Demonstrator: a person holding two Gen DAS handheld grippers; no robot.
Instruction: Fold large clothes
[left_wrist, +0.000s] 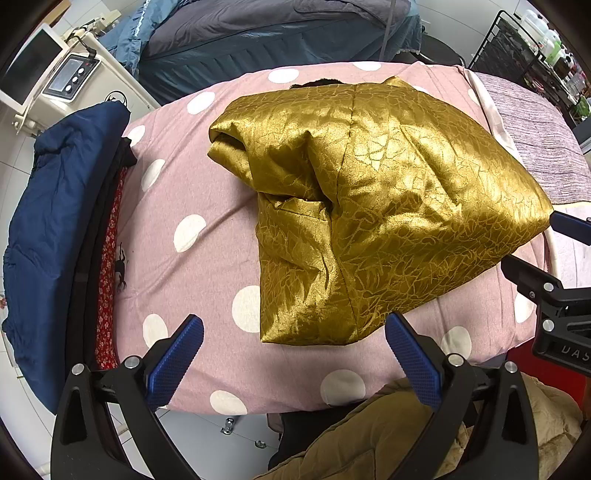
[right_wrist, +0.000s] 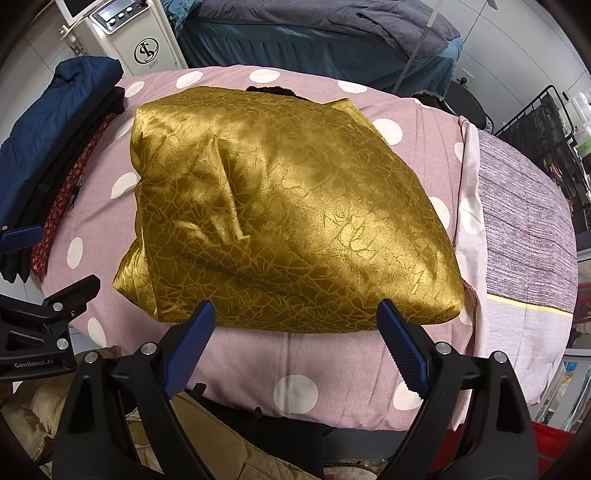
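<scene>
A shiny gold padded garment (left_wrist: 369, 206) lies folded in a bulky bundle on the pink polka-dot cover (left_wrist: 192, 192) of the table. It fills the middle of the right wrist view (right_wrist: 280, 206). My left gripper (left_wrist: 293, 325) is open and empty, just before the bundle's near edge. My right gripper (right_wrist: 295, 312) is open and empty, its blue pads at the bundle's near edge. The right gripper also shows at the right edge of the left wrist view (left_wrist: 532, 243). A dark item peeks out behind the bundle (right_wrist: 271, 90).
A stack of folded clothes, navy jacket (left_wrist: 62, 229) on top, lies along the table's left side (right_wrist: 55, 122). A grey striped cloth (right_wrist: 524, 221) covers the right side. A white machine (right_wrist: 136, 37) and a bed (right_wrist: 314, 33) stand behind. A tan garment (left_wrist: 369, 439) lies below the table's front.
</scene>
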